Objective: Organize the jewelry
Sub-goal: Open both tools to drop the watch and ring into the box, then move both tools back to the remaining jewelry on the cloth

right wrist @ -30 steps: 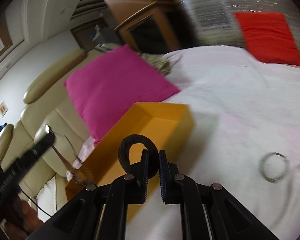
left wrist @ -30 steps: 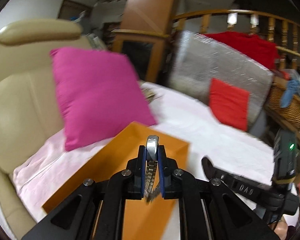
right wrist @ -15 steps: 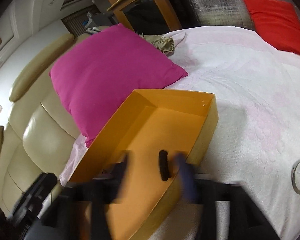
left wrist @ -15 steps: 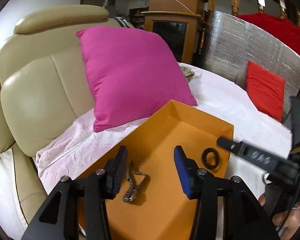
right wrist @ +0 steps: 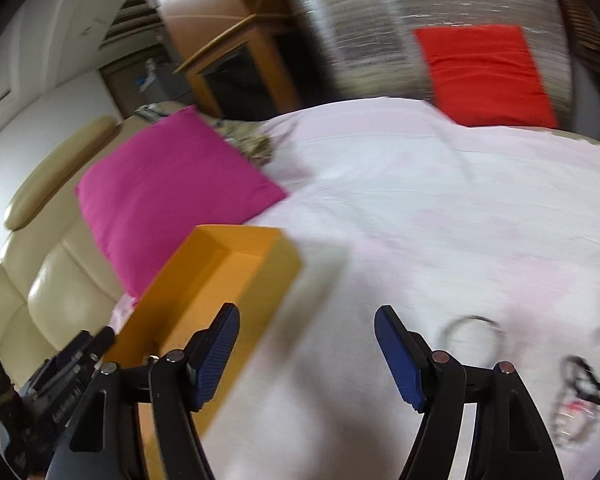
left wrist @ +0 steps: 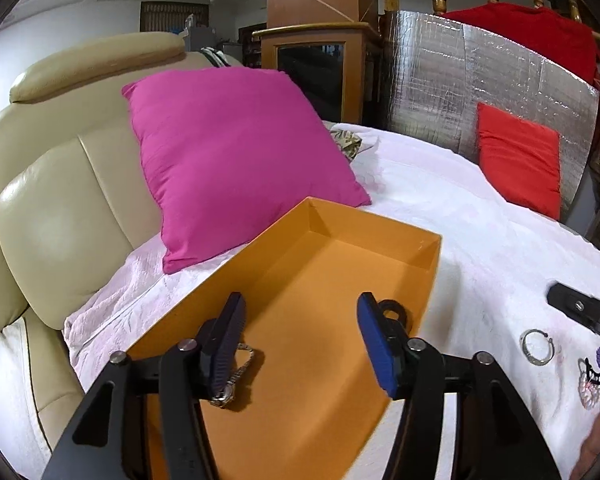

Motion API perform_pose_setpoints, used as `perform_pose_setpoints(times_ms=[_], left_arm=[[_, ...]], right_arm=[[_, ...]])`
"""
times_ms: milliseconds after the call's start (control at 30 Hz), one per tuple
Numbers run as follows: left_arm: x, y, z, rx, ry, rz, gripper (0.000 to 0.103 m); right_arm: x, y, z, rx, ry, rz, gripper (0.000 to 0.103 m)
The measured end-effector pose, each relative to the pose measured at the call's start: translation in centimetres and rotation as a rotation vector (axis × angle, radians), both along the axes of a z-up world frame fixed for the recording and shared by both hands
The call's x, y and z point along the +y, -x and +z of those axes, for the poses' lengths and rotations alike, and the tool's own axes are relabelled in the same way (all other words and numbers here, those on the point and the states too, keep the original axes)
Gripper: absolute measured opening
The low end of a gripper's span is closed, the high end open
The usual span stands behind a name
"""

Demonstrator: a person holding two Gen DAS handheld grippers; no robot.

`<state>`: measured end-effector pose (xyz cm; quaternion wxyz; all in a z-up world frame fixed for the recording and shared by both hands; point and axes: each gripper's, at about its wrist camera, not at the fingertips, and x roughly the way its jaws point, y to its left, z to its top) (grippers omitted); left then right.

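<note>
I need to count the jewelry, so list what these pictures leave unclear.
- Watch, left wrist view: partly behind the left gripper finger.
- Black ring in the orange box, same view: half behind the other finger.
- Small pieces: tiny, at the frame's edge.
- Silver bangle, right wrist view: motion blurred.

left claw point(left wrist: 300, 336) just opening, empty; watch point(left wrist: 236, 376), black ring point(left wrist: 393, 312) in orange box point(left wrist: 379, 236)

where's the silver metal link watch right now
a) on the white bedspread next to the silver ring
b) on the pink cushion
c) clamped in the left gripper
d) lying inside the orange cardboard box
d: in the left wrist view the silver metal link watch lies loose on the floor of the orange cardboard box, by the open left gripper, not pinched.
</note>
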<state>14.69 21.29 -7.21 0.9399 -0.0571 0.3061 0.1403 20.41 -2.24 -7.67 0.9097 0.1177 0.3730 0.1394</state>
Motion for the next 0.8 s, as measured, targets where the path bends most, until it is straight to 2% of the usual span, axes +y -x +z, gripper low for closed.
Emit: perform_pose_setpoints(times_ms=[233, 400, 600, 800], left_arm=[[-3.5, -0.4, 0.2, -0.022, -0.041, -0.055, 0.076], [-5.8, -0.9, 0.4, -0.031, -0.018, -0.108, 0.085], [-9.0, -1.3, 0.4, -0.039, -0.024, -0.187, 0.088], [-12.4, -2.1, 0.0, -0.027, -0.090, -0.252, 0.090]], right_arm=[[-4.8, 3.2, 1.0, 0.007, 0.065, -0.096, 0.074], [-7.6, 5.1, 1.8, -0.009, 0.097, -0.148, 0.074], [-11.5, 6.5, 1.8, -0.023, 0.074, -0.221, 0.074], [-15.5, 7.0, 1.0, -0.032, 0.030, -0.286, 0.074]])
